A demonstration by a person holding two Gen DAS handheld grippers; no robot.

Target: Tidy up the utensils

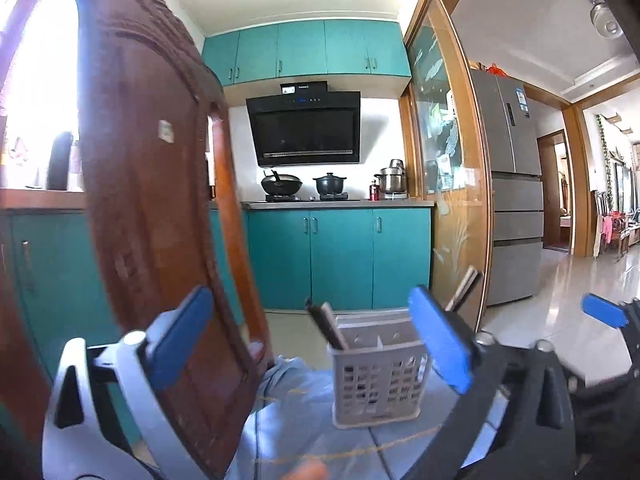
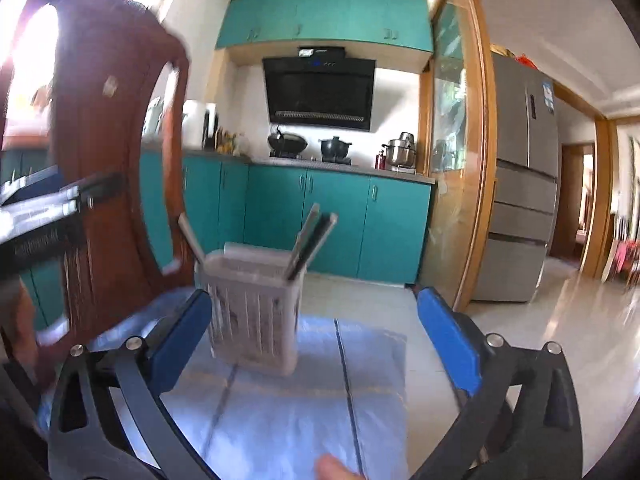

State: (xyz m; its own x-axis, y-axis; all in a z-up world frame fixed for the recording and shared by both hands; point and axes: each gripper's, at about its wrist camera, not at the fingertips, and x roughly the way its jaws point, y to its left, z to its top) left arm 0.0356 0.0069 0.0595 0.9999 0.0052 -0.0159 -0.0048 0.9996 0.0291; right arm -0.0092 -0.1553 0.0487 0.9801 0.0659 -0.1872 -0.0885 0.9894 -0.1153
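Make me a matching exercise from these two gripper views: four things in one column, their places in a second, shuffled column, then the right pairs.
Things:
1. white perforated plastic utensil holder
2. black wok
3. grey steel refrigerator
4. dark brown wooden chair back

Places:
A. on the stove, under the range hood
B. close on the left of the view
C. on the pale blue tablecloth, ahead of the open grippers
D. on the right, beyond the glass partition

Pairs: 1-C, 2-A, 3-D, 4-B

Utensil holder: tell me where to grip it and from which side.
Grip the utensil holder across its slotted side walls, just below the rim, coming in level from the front. It stands upright, and the sticks lean out above, so a top approach looks blocked.
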